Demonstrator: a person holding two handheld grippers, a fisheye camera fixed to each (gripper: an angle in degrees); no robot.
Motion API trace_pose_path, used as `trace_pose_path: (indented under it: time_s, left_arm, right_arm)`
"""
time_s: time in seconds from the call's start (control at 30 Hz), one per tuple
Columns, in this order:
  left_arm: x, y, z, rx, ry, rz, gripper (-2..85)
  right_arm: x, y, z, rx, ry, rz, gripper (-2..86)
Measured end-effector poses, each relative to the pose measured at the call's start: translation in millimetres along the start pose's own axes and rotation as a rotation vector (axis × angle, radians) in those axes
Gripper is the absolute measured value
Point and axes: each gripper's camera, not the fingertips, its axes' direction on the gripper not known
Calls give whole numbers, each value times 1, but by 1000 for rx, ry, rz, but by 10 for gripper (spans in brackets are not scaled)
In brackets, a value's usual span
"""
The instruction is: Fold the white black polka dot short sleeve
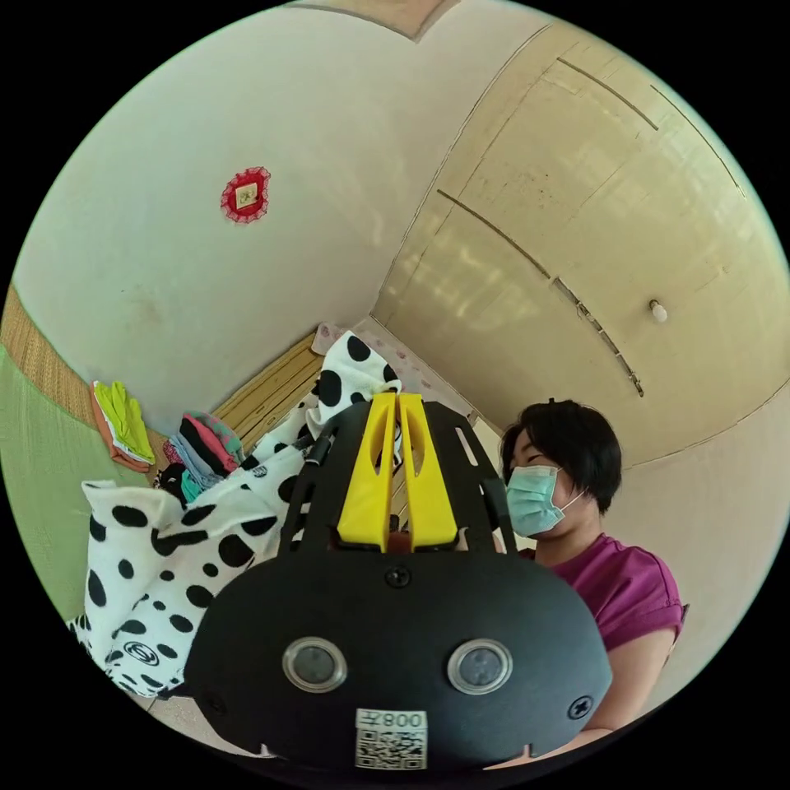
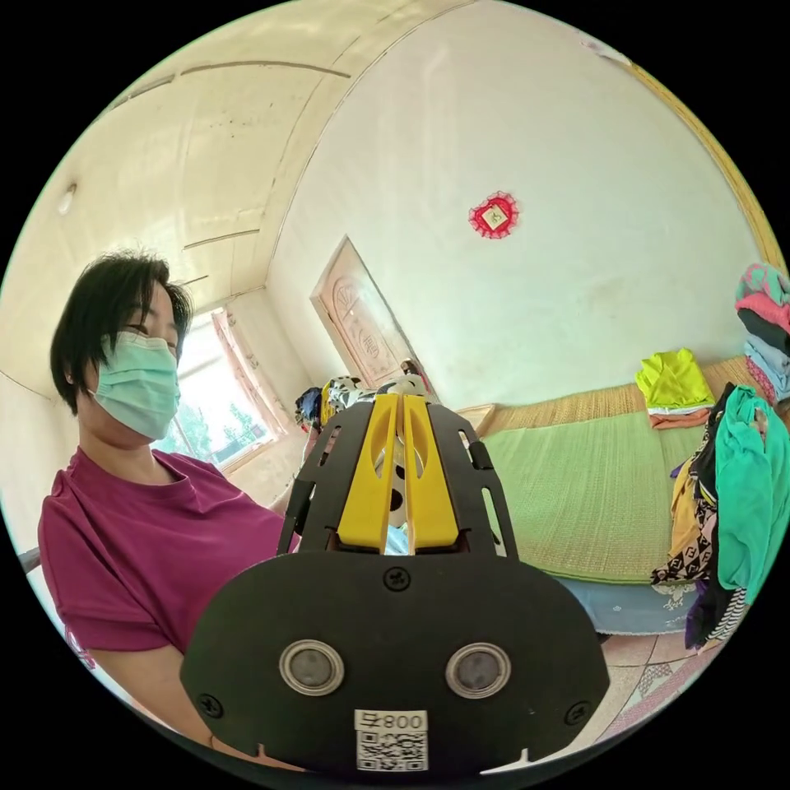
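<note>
The left gripper (image 1: 398,411) has its jaws clenched on the polka dot short sleeve (image 1: 177,543), which hangs lifted in the air, and the right gripper (image 2: 400,411) pinches spotted cloth too — I'd pull the two apart, level, so the hem hangs straight before lowering it. Beyond lie a green mat (image 2: 576,485) on the bed, stacked clothes (image 2: 675,383) and a pale wall (image 2: 592,189).

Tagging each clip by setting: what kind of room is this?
Probably a lived-in room of a home: a woven green mat covers a low platform, folded clothes sit by the wall, and a panelled door stands nearby.
</note>
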Motion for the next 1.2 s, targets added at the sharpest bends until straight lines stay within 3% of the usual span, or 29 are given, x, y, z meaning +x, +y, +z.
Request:
trace_pose_path:
  time_s: [0.13,0.2,0.27,0.33,0.43,0.53,0.6,0.63,0.7,0.77,0.83,0.97,1.07,1.13,1.2]
  left_arm:
    - [82,4,5,16,81,208,4]
    - [113,6,3,23,-21,295,4]
    - [125,5,5,-8,-183,241,4]
    - [125,8,12,-22,-125,170,4]
    - [148,13,23,7,-138,175,4]
    - [200,10,36,33,72,337,3]
    - [237,12,40,11,-40,461,3]
    - [247,14,44,-18,-182,485,3]
    - [230,12,51,-73,-304,352,2]
    - [209,12,56,-35,-215,188,2]
    - [227,14,70,-44,-239,251,2]
    - [278,8,88,-41,-135,426,2]
    - [261,5,95,-90,-297,284,2]
    - [249,6,100,-79,-233,190,3]
    - [261,6,111,-85,-243,227,3]
  right_arm:
    - [-41,2,-7,48,-63,-183,5]
    - [-63,9,-23,115,-62,-306,4]
    - [-58,13,-21,94,6,-275,4]
    - [-43,20,-12,73,-80,-210,3]
    - [-43,30,-1,33,-21,-200,3]
    - [-78,30,-22,98,-138,-348,2]
    - [-110,38,-44,125,-79,-515,2]
    - [-111,41,-45,114,-38,-521,2]
    - [-72,49,-29,34,47,-360,2]
    - [-37,57,-19,27,-45,-239,2]
    - [-37,60,-14,26,-30,-241,1]
    - [-85,61,-33,56,-35,-464,1]
    - [-60,65,-37,69,-13,-377,1]
    - [-30,66,-28,35,-33,-252,1]
    - [-32,65,-19,12,-37,-262,1]
